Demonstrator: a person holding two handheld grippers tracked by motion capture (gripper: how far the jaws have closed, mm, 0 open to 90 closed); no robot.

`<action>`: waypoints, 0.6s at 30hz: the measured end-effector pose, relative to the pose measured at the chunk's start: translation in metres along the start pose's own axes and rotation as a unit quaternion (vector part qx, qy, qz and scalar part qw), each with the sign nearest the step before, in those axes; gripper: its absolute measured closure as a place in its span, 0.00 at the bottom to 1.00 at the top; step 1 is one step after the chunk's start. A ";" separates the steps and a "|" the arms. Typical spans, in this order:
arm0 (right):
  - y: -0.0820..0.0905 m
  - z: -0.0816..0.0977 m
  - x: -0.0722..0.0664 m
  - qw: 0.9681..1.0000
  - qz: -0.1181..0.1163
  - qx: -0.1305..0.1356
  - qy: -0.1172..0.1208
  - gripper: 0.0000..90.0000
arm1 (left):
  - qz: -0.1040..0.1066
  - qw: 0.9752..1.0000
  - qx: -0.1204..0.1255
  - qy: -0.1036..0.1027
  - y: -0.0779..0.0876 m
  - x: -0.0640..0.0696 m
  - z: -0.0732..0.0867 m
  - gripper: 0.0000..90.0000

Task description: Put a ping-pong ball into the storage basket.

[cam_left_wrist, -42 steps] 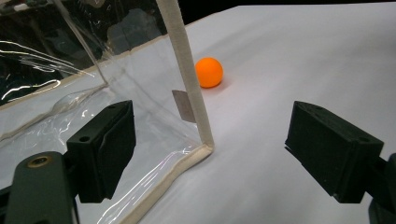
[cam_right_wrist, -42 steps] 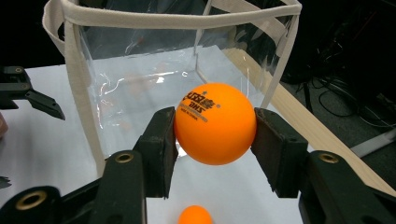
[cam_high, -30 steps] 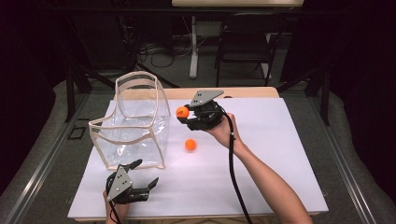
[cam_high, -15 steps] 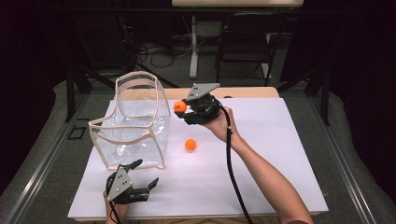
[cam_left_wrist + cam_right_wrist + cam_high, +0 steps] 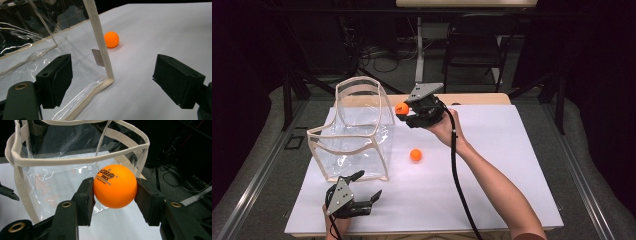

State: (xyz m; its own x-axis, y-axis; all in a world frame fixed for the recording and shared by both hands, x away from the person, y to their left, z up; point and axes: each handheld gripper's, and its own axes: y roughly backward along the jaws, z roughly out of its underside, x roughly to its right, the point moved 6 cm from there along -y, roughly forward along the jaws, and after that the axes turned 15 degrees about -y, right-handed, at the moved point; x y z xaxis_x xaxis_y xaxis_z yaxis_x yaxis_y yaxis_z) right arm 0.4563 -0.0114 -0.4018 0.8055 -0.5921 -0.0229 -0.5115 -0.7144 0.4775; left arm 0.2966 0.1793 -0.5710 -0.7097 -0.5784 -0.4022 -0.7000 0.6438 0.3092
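Note:
My right gripper (image 5: 404,112) is shut on an orange ball (image 5: 402,108), held in the air just right of the clear bag's (image 5: 357,132) upper rim. In the right gripper view the ball (image 5: 115,185) is pinched between both pads, with the bag's cream-trimmed opening (image 5: 75,160) right behind it. A second orange ball (image 5: 415,154) lies on the white table (image 5: 512,165) beside the bag. My left gripper (image 5: 369,186) rests low near the front edge, open and holding nothing. In the left gripper view the bag's corner (image 5: 105,62) stands between its jaws and the loose ball (image 5: 111,39) lies beyond.
The bag stands upright on the table's left half, its mouth open upward. A black cable (image 5: 457,170) trails along the right forearm. Dark floor, chair legs and cords lie beyond the table's far edge.
The right gripper with its ball has shifted slightly left toward the bag's rim. The left gripper and the loose ball have stayed put.

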 end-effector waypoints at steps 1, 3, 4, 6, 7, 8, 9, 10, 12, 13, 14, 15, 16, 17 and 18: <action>0.000 -0.001 0.000 1.000 -0.001 0.002 0.000 0.56 | 0.000 1.000 0.000 0.000 0.000 0.000 0.000 0.18; 0.000 -0.004 -0.001 1.000 0.000 0.004 0.001 0.56 | 0.000 1.000 0.000 0.000 0.000 0.000 0.000 0.18; 0.000 -0.005 -0.002 1.000 -0.001 0.004 0.002 0.56 | 0.000 1.000 0.000 0.000 0.000 0.000 0.000 0.18; -0.001 -0.008 -0.003 1.000 0.000 0.005 0.004 0.56 | 0.000 1.000 0.000 0.000 0.000 0.000 0.000 0.18; -0.001 -0.009 -0.003 1.000 0.000 0.005 0.004 0.56 | -0.001 1.000 0.000 0.000 0.000 0.000 0.000 0.18; -0.001 -0.010 -0.003 1.000 0.000 0.004 0.004 0.56 | 0.000 1.000 0.000 0.000 0.000 0.000 0.000 0.18; -0.001 -0.011 -0.004 1.000 0.000 0.006 0.006 0.56 | 0.000 1.000 0.000 0.000 0.000 0.000 0.000 0.18; -0.001 -0.013 -0.004 1.000 0.000 0.006 0.005 0.56 | 0.000 1.000 0.000 0.000 0.000 0.000 0.000 0.18; -0.002 -0.015 -0.005 1.000 0.000 0.006 0.006 0.56 | 0.000 1.000 0.000 0.000 0.000 0.000 0.000 0.18; -0.002 -0.016 -0.006 1.000 0.000 0.006 0.007 0.56 | 0.000 1.000 0.000 0.000 0.000 0.000 0.000 0.18; -0.003 -0.018 -0.006 1.000 0.000 0.006 0.008 0.56 | 0.001 1.000 0.000 0.000 0.000 0.000 0.000 0.18; -0.003 -0.019 -0.007 1.000 0.000 0.006 0.009 0.56 | 0.001 1.000 0.000 0.000 0.000 0.000 0.000 0.18; -0.003 -0.020 -0.007 1.000 0.000 0.006 0.010 0.56 | 0.001 1.000 0.000 0.000 0.000 0.000 0.000 0.18; -0.004 -0.021 -0.007 1.000 0.001 0.006 0.010 0.56 | 0.000 1.000 0.000 0.000 0.000 0.000 0.000 0.18; -0.004 -0.022 -0.007 1.000 0.000 0.007 0.010 0.56 | -0.001 1.000 0.001 0.001 0.001 0.000 0.000 0.18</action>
State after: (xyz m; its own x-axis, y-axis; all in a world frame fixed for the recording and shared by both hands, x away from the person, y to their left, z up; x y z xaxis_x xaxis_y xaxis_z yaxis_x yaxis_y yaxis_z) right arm 0.4591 0.0036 -0.3843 0.8111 -0.5848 -0.0062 -0.5156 -0.7200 0.4646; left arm 0.2962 0.1796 -0.5708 -0.7091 -0.5799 -0.4011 -0.7005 0.6443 0.3069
